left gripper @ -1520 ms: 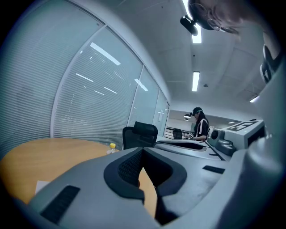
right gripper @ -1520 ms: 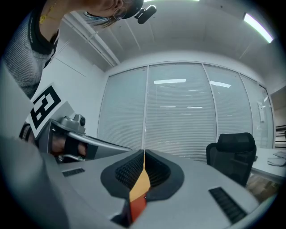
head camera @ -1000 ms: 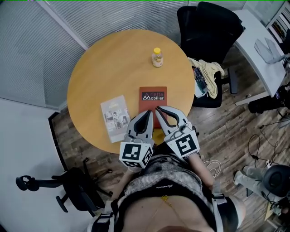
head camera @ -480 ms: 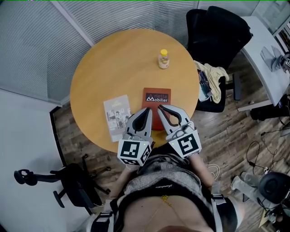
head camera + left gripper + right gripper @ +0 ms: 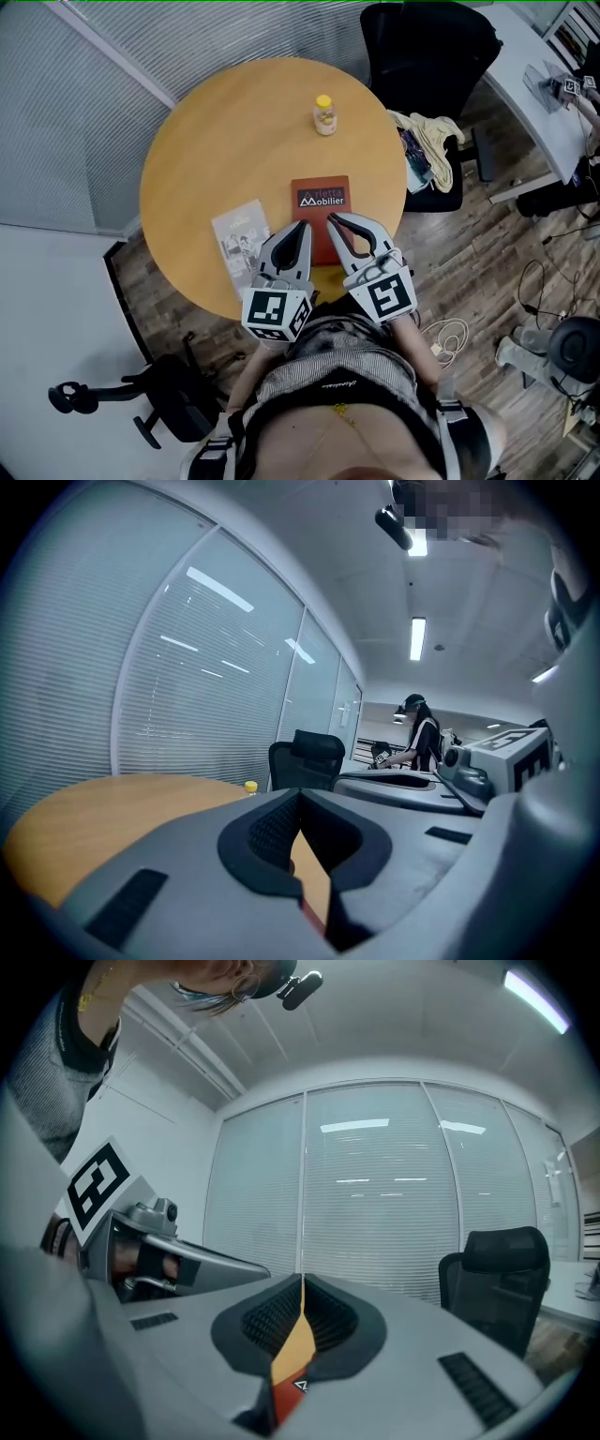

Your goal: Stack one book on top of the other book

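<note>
Just beyond the left gripper [image 5: 301, 229] and right gripper [image 5: 334, 219], jaws shut and empty, the red book [image 5: 319, 199] is lying flat. The grey book [image 5: 241, 242] is lying leftward.

A round wooden table [image 5: 206, 141] carries a red book [image 5: 319, 195] at about five o'clock from its middle. A pale book [image 5: 240, 240] lies flat at seven, apart from it — and a yellow-capped bottle [image 5: 324, 116] stands at one. From six o'clock the left gripper [image 5: 302, 227] and right gripper [image 5: 332, 218] point in, jaws together, tips over the red book's near half. A black chair [image 5: 431, 47] stands off the table's two o'clock edge.
</note>
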### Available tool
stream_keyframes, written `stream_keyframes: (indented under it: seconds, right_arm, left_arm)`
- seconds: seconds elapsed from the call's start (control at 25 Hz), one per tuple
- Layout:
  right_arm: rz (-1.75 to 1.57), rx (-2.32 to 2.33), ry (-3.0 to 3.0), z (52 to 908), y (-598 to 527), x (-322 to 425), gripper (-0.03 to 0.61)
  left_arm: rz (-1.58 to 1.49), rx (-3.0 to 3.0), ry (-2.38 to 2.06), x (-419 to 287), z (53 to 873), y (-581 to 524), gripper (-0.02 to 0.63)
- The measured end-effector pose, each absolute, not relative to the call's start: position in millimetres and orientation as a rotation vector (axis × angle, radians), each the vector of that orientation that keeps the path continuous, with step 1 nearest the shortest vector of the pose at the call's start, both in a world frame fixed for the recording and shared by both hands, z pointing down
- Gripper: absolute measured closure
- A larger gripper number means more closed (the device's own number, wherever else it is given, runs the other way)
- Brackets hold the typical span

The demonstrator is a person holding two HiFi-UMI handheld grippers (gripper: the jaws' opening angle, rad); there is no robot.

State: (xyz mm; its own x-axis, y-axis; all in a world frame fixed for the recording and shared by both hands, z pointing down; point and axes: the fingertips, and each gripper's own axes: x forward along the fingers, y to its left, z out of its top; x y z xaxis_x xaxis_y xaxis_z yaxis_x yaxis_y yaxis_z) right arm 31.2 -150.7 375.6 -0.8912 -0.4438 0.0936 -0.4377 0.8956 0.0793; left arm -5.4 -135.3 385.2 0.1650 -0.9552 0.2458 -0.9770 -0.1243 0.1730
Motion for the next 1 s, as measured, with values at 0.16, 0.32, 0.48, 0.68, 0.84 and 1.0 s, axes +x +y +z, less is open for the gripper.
stream_keyframes:
  seconds: [0.16, 0.32, 0.48, 0.68, 0.84, 1.0]
  right_arm:
    - [-0.079, 0.721, -2.924, 380, -148, 30, 0.554]
    - [-0.081, 0.750, -2.907, 383, -149, 29, 0.554]
    - [-0.077, 0.774, -2.894, 387, -149, 29, 0.555]
    - [-0.063, 0.813, -2.850, 397, -150, 31, 0.555]
    - [-0.059, 0.833, -2.805, 408, -150, 35, 0.555]
    - [0.018, 0.884, -2.765, 422, -150, 39, 0.554]
  left_arm:
    - [0.103, 2.165, -1.824, -8, 389, -134, 0.594]
    - [0.104, 2.175, -1.798, -12, 392, -135, 0.594]
    - [0.109, 2.182, -1.771, -14, 398, -136, 0.594]
    - [0.129, 2.186, -1.739, -17, 408, -135, 0.594]
    - [0.149, 2.182, -1.715, -19, 417, -136, 0.594]
    - [0.167, 2.175, -1.678, -21, 430, -138, 0.594]
